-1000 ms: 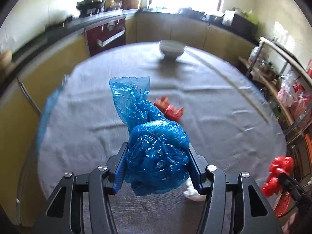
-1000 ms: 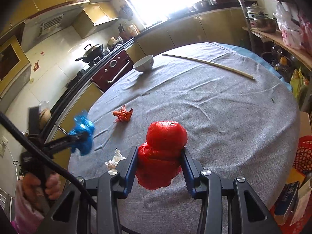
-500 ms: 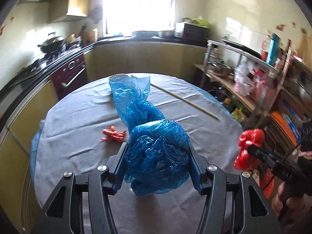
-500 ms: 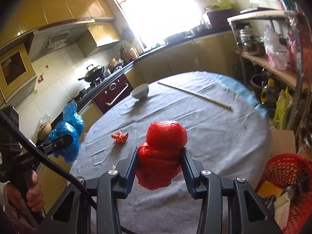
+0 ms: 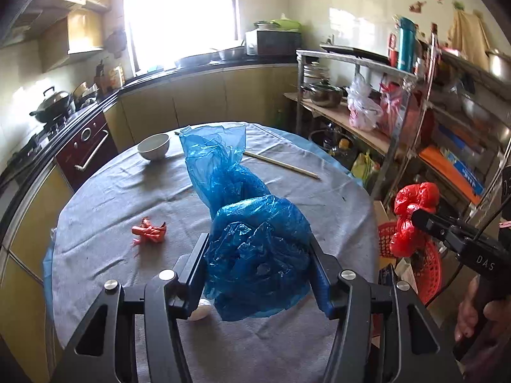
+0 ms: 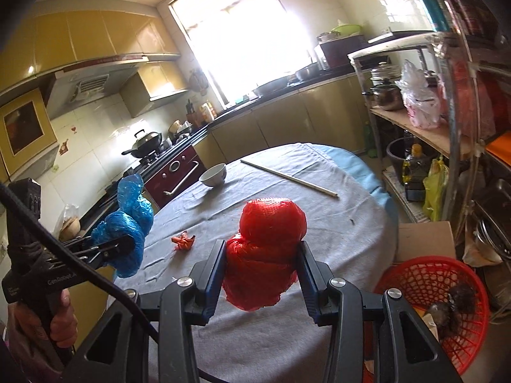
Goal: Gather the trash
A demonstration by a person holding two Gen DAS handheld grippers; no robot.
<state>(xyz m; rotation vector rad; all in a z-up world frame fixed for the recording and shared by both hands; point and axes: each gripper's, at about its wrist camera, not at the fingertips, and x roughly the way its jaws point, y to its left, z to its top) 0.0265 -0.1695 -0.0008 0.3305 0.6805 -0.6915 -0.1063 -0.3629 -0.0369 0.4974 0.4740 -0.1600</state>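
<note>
My left gripper is shut on a crumpled blue plastic bag, lifted above the round table; the same blue bag shows at the left of the right wrist view. A wadded red plastic bag is pinched in my right gripper, also off the table, and appears as the red bag at the right of the left wrist view. On the cloth lie a small orange-red scrap and a white tissue, mostly hidden behind my left fingers. A red mesh basket with some rubbish stands on the floor at the right.
A white bowl and a long thin stick lie at the table's far side. A metal shelf rack crowded with pots and bags stands to the right. A cardboard box sits beside the basket. Counters and a stove run along the far wall.
Both grippers have risen and swung right with their bags still held. The table now looks farther below, and the red basket has come into the right wrist view.
</note>
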